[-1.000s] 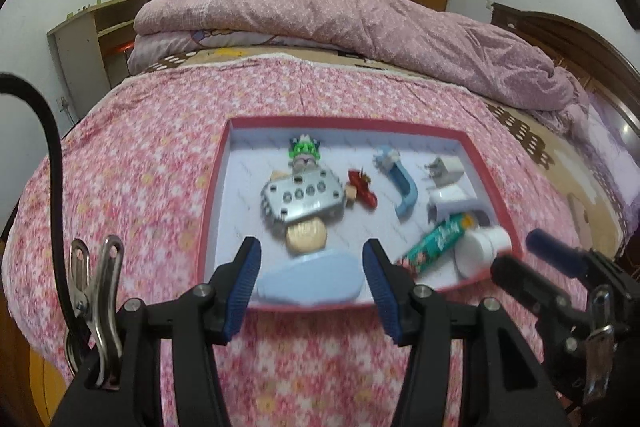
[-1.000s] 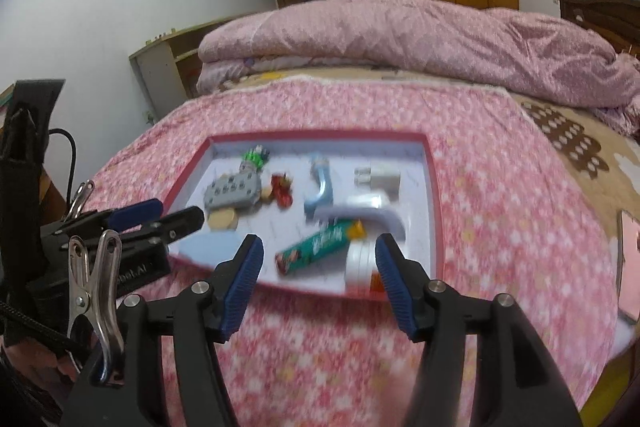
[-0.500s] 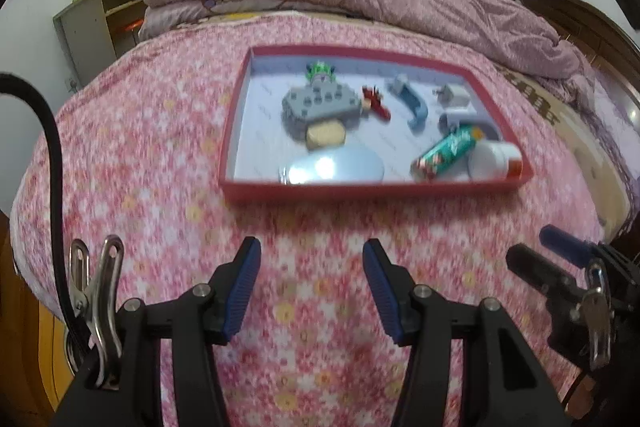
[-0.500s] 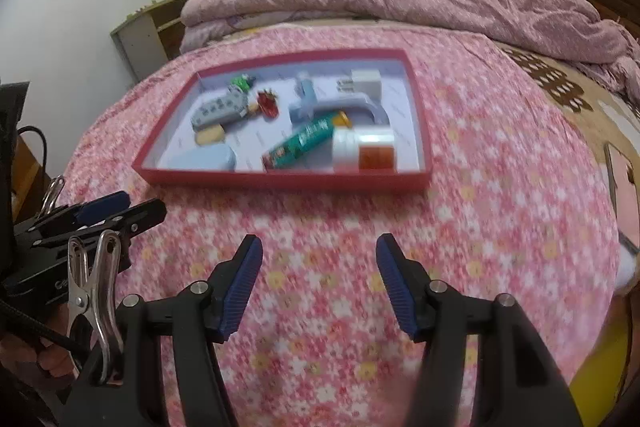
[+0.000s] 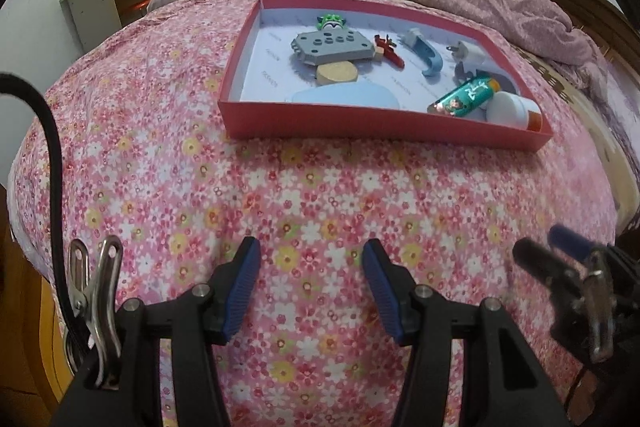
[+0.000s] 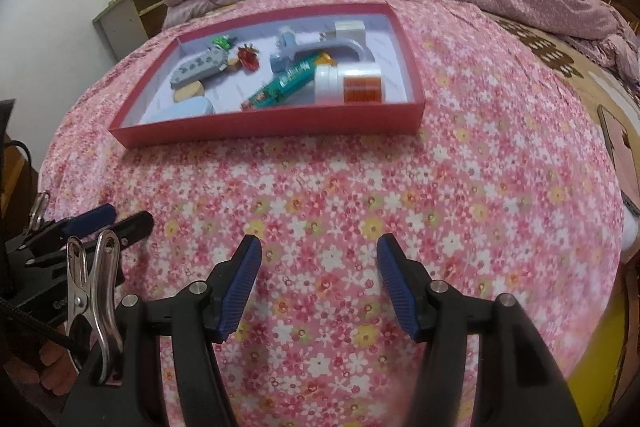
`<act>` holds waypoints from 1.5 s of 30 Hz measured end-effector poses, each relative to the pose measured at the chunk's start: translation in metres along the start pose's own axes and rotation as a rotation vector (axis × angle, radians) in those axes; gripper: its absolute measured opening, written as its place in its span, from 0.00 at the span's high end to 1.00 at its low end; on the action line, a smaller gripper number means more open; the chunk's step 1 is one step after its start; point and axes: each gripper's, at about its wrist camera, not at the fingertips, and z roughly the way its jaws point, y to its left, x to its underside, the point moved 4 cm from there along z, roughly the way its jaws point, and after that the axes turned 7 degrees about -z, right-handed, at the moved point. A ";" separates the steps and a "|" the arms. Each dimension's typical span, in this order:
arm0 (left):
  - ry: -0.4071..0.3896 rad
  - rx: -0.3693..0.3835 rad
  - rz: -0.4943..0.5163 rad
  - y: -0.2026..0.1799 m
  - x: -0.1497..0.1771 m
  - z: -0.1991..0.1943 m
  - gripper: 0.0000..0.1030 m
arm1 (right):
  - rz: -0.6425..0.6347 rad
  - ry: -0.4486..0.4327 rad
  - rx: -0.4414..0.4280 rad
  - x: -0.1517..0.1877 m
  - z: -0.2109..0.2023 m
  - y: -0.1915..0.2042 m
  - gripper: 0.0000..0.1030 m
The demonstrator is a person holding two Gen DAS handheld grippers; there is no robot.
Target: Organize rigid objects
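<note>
Both of our grippers have pulled well back from the tray since a second ago, and now we hover over bare flowered bedspread (image 5: 304, 195). Low in the frame, our left gripper (image 5: 311, 285) stands spread wide with nothing between its pads; our right gripper (image 6: 319, 283) likewise gapes empty. Further up, the red tray (image 5: 372, 125) sits in the upper middle, holding everything: pale blue oval case (image 5: 346, 95), green tube (image 5: 466, 97), white jar (image 6: 348, 83), grey block (image 5: 332, 47), blue handle (image 5: 426, 57). We judge the sorting looks done, or we're between picks; any next move needs a fresh reach forward over the near wall. Plenty of open cloth around us; the bed edge drops away at right.
</note>
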 end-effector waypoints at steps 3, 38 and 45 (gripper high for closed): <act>-0.002 0.004 -0.009 0.000 0.001 0.000 0.43 | -0.002 0.009 0.025 0.003 0.004 0.000 0.40; 0.006 -0.012 0.006 -0.013 0.003 0.005 0.22 | -0.006 -0.016 0.041 0.007 0.007 0.010 0.25; 0.007 -0.017 0.001 -0.014 0.003 0.004 0.21 | -0.001 -0.015 0.046 0.007 0.007 0.011 0.25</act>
